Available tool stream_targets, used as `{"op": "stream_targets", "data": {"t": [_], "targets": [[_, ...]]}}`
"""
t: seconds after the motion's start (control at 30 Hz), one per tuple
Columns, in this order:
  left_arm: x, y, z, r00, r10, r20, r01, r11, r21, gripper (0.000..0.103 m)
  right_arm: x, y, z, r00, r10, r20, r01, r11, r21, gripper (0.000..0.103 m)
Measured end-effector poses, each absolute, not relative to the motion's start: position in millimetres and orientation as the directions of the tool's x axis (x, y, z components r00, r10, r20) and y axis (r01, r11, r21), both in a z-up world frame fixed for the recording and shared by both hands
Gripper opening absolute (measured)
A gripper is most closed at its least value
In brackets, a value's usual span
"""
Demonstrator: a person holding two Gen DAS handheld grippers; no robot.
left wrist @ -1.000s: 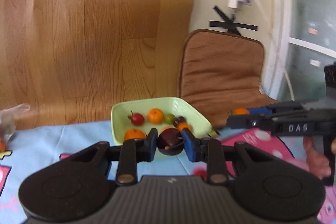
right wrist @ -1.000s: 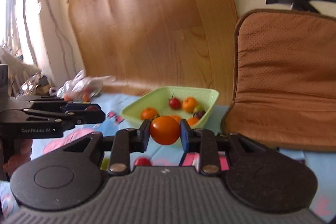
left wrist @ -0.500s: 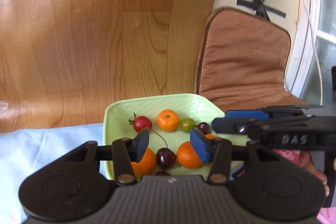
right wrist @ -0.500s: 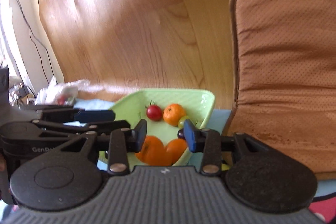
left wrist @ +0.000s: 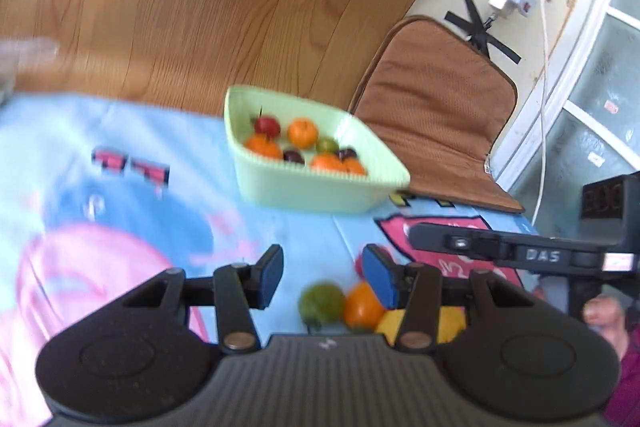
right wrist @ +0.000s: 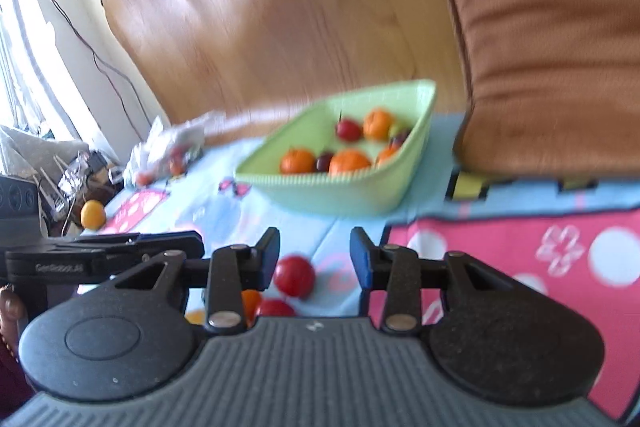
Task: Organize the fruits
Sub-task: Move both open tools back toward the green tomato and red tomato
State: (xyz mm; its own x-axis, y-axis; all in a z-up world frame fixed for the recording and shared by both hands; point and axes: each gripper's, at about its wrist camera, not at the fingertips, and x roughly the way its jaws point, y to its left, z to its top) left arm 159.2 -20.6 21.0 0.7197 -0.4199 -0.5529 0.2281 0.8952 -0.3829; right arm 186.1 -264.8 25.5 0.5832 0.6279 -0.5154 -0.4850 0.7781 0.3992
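Bowl [left wrist: 316,187]: pale green, squarish with rounded corners and a ribbed outer wall; sits on the cloth [left wrist: 132,211] ahead of both grippers, one corner toward the cushion [left wrist: 436,99].
Fruit in bowl: round oranges, a red one with a stem pointing up, dark cherries, a small green one.
Loose fruit: a green ball [left wrist: 322,301] touching an orange one [left wrist: 362,305]; a glossy red one [right wrist: 294,275].
Left gripper [left wrist: 324,277]: jaws spread, empty, blue pads, above the cloth.
Right gripper [right wrist: 314,255]: jaws spread, empty, red fruit below the gap.
Cloth: blue with pink cartoon print, smooth.
Cushion: brown, perforated, dark piping.
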Motion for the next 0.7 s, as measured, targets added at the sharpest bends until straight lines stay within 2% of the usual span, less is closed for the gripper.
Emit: {"op": "stream_targets", "data": {"t": [0.1,0.2,0.23,0.27,0.3,0.53,0.7], "targets": [[154.7,-18.4,11.5,0.705,-0.440,-0.557,0.219,0.881,-0.419,0.044,190.9,-256.4,17.7,0.534,0.650,-0.541,-0.479,0.760,0.440,0.042],[153.2,-20.3,0.6,0.689,-0.431,-0.582,0.202,0.886,-0.417,0.038,191.2,-246.5,9.4,0.506,0.642,-0.576,-0.481,0.765,0.429,0.041],[151.7,-19.1,-2.6,0.696,-0.435,-0.571,0.199,0.881,-0.429,0.037,188.8,-244.8,8.4,0.518,0.638,-0.570,-0.491,0.767,0.413,0.039],[150.5,-17.5,-5.2,0.700,-0.444,-0.559,0.198,0.873,-0.445,0.034,187.0,-242.1,9.4,0.520,0.632,-0.575,-0.502,0.770,0.393,0.033],[149.9,-14.4,-6.5,0.701,-0.447,-0.555,0.191,0.868,-0.458,0.029,186.8,-241.6,9.4,0.515,0.638,-0.573,-0.506,0.766,0.397,0.030],[122.9,1.4,4.2,0.733,-0.427,-0.529,0.169,0.868,-0.466,0.029,164.5,-256.8,22.3,0.603,0.594,-0.533,-0.480,0.803,0.352,0.030],[81.4,3.4,11.6,0.757,-0.395,-0.521,0.210,0.901,-0.378,0.029,119.9,-276.2,27.1,0.659,0.551,-0.512,-0.487,0.831,0.267,0.030]]}}
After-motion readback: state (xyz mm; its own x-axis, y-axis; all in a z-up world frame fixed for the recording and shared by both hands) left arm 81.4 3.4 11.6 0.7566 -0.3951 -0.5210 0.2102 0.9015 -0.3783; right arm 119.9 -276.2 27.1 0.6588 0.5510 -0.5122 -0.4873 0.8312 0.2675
